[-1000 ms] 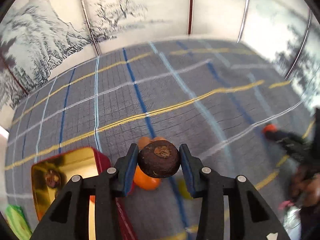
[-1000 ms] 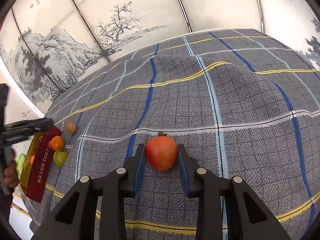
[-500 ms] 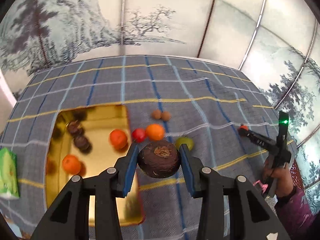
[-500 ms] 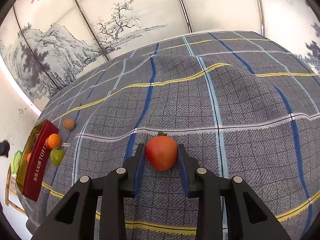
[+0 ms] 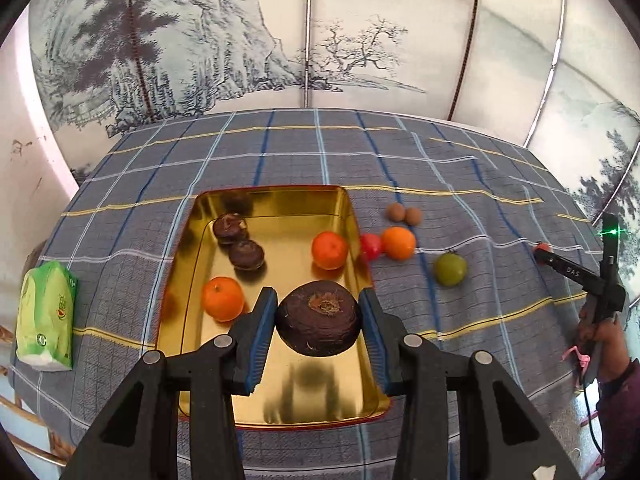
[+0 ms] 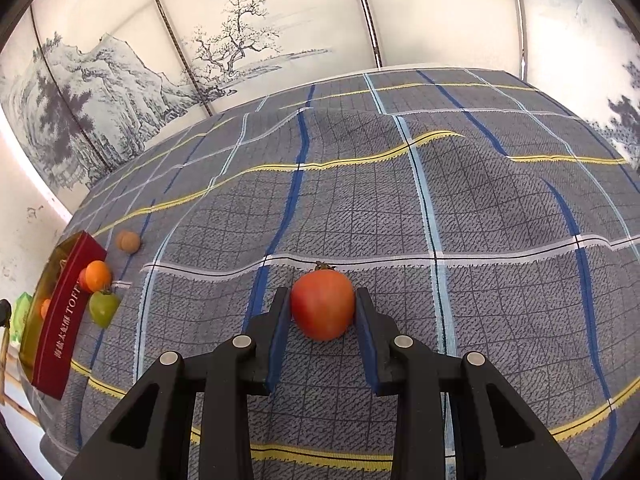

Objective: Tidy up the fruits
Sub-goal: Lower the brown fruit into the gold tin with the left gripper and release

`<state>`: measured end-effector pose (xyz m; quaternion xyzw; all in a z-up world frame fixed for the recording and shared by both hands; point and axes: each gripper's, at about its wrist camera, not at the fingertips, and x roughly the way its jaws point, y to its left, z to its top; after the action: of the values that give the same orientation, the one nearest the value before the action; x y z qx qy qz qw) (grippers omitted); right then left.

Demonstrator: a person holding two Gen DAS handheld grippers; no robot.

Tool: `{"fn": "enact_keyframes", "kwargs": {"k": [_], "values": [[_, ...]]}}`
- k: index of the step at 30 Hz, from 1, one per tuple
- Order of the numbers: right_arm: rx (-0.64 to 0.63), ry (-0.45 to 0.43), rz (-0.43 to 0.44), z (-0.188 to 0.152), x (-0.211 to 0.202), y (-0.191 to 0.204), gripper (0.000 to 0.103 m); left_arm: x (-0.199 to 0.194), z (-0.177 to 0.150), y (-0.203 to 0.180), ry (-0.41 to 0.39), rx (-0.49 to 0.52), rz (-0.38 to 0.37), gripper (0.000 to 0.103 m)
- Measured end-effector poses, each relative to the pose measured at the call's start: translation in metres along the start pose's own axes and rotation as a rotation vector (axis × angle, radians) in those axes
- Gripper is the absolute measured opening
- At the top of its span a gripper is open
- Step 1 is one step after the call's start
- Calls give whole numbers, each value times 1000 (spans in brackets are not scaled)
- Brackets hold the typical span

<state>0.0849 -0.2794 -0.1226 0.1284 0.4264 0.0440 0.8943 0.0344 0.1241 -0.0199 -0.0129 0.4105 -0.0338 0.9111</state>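
Observation:
My left gripper (image 5: 318, 322) is shut on a dark brown round fruit (image 5: 318, 322) and hangs over the near half of a gold tin tray (image 5: 280, 204). In the tray lie two more dark brown fruits (image 5: 230, 229) and two oranges (image 5: 222, 298). Right of the tray on the cloth sit a small red fruit (image 5: 371, 246), an orange (image 5: 398, 243), a green fruit (image 5: 450, 269) and two small tan fruits (image 5: 395, 212). My right gripper (image 6: 323, 310) is shut on a red tomato (image 6: 323, 310) low over the checked cloth, far to the right of the tray (image 6: 64, 312).
A green tissue pack (image 5: 46, 322) lies left of the tray near the table edge. A painted folding screen (image 5: 312, 40) stands behind the table. A hand (image 5: 600, 332) with the other gripper shows at the right edge. The cloth (image 6: 440, 200) is wrinkled.
My left gripper has swung leftward with the dark fruit, from beside the tray to over it. The right gripper and its tomato have stayed put.

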Motion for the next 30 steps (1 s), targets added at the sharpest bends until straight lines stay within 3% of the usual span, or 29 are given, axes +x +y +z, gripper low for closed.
{"fn": "enact_keyframes", "kwargs": {"k": [10, 30], "values": [[-19, 2, -26, 0, -1, 4, 33, 7, -6, 10, -9, 2, 37, 38], [-19, 0, -30, -1, 0, 5, 33, 48, -22, 34, 51, -5, 101, 38]]}}
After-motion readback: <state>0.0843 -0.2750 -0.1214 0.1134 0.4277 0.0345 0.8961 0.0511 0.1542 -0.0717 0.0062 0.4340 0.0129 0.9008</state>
